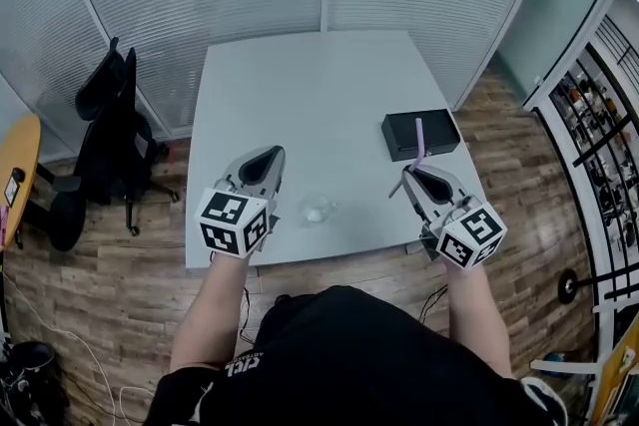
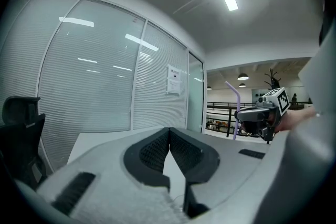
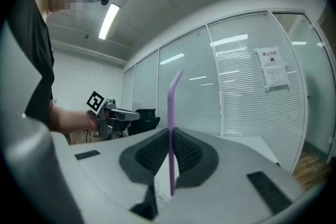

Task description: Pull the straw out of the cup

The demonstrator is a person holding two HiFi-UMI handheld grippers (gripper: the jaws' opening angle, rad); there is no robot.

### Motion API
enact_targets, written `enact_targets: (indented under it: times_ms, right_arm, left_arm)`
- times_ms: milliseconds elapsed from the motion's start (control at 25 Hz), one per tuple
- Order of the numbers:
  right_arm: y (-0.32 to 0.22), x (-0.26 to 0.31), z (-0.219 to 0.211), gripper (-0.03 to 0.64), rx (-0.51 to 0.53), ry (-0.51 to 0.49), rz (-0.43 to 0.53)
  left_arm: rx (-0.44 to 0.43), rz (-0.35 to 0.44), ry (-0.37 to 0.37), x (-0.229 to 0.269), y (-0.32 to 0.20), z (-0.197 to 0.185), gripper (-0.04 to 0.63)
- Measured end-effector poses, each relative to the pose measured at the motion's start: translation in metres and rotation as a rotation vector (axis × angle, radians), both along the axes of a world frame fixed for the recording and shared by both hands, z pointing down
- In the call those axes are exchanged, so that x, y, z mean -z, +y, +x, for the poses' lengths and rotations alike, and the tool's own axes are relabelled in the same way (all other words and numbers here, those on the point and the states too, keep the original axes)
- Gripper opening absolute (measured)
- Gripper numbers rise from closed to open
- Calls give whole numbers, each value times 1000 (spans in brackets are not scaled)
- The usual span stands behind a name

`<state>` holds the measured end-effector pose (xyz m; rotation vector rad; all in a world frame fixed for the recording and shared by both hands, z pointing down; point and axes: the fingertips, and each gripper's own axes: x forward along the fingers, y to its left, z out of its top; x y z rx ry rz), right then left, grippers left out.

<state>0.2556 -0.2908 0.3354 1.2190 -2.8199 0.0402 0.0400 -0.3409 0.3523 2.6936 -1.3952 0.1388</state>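
Note:
A purple bent straw (image 1: pixel 420 140) stands upright, clear of the cup, and my right gripper (image 1: pixel 411 174) is shut on it near its lower end. In the right gripper view the straw (image 3: pixel 170 113) runs up between the closed pads, bend at the top. The clear plastic cup (image 1: pixel 318 211) rests on the grey table (image 1: pixel 310 85) near its front edge, between the two grippers. My left gripper (image 1: pixel 270 157) hovers left of the cup, jaws shut with nothing in them (image 2: pixel 169 131). From the left gripper view I see the right gripper (image 2: pixel 257 115) holding the straw (image 2: pixel 234 107).
A black box (image 1: pixel 419 133) lies on the table's right side, just behind the right gripper. A black office chair (image 1: pixel 110 145) stands left of the table. Glass walls with blinds close off the back. The left gripper (image 3: pixel 113 115) shows in the right gripper view.

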Motion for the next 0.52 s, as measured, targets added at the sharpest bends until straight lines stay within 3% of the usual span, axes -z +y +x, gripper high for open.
enact_targets:
  times_ms: [520]
  right_arm:
    - [-4, -6, -17, 25, 28, 1, -26]
  left_arm:
    - [26, -30, 4, -14, 2, -18, 11]
